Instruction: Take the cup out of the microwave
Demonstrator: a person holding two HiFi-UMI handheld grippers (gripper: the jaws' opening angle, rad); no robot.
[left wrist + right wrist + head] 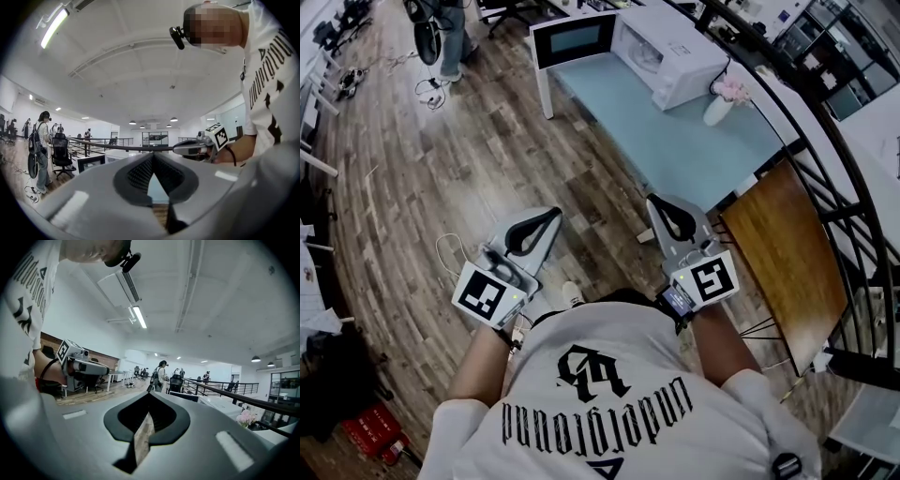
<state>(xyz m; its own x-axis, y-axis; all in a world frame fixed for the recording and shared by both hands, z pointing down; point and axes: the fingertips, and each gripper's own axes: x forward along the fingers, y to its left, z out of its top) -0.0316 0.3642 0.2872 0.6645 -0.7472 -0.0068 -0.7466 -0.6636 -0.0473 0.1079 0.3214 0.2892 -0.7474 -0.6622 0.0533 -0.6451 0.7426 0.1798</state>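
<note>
The white microwave [667, 52] stands at the far end of a pale blue table [675, 141] with its door [574, 39] swung open to the left. I cannot make out the cup inside the cavity. My left gripper [553, 216] and right gripper [658, 206] are held level side by side over the wooden floor, short of the table and pointing toward it. Both have their jaws closed tip to tip with nothing between them. In the left gripper view the tips [153, 154] meet, and in the right gripper view the tips [149, 394] meet too.
A white vase of pink flowers [724, 98] stands on the table right of the microwave. A brown wooden tabletop [787, 253] and a black railing [853, 187] lie to the right. A person [450, 37] stands at the far left, with cables on the floor.
</note>
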